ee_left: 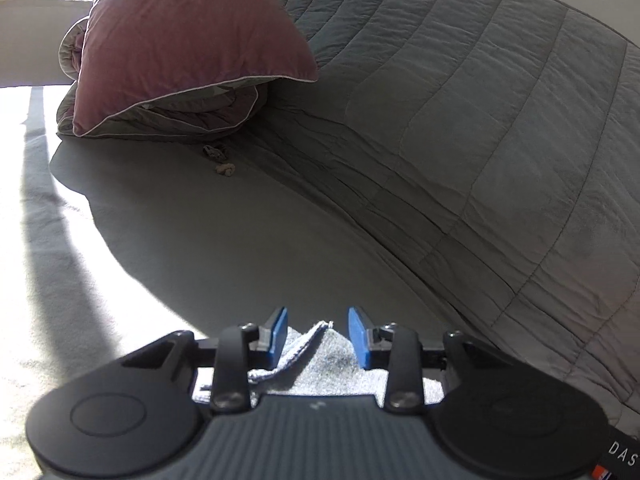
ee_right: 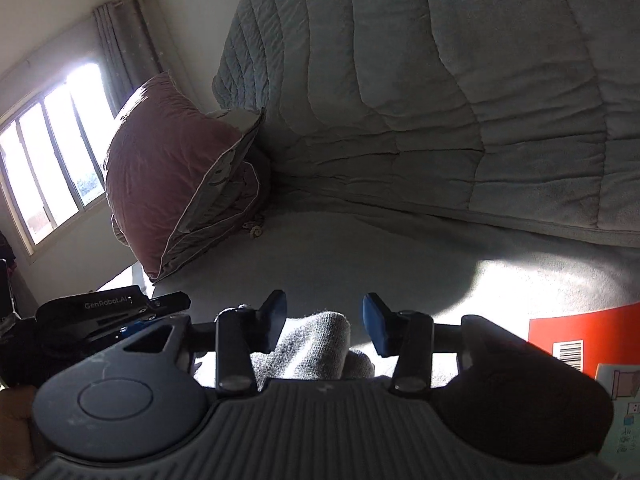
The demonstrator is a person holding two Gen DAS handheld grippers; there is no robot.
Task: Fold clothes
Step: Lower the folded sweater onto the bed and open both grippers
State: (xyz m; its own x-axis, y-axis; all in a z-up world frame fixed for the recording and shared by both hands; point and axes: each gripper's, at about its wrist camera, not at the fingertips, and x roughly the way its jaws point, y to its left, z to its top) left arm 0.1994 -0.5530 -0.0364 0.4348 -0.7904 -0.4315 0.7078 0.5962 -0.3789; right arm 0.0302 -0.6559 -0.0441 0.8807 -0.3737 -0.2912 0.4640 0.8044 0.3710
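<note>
Nearest in the left wrist view, the left gripper (ee_left: 318, 334) is seen with its blue pads set a little apart; a peak of pale grey knitted garment (ee_left: 320, 364) rises between them, and whether the pads press on it cannot be told. In the right wrist view, the right gripper (ee_right: 325, 320) is held with its jaws clearly parted, and a rounded fold of the same knit (ee_right: 316, 344) lies between them, touching the left pad only. The garment is spread on the grey bed sheet (ee_left: 192, 216), partly lit by sun. To the right, a red card (ee_right: 588, 336) is laid on the sheet. Farther off on the left, a pink pillow (ee_left: 180, 40) is propped on a folded duvet (ee_left: 192, 114). A grey quilted cover (ee_left: 480, 100) is heaped at the far right, and a window (ee_right: 48, 168) is seen beyond.
</note>
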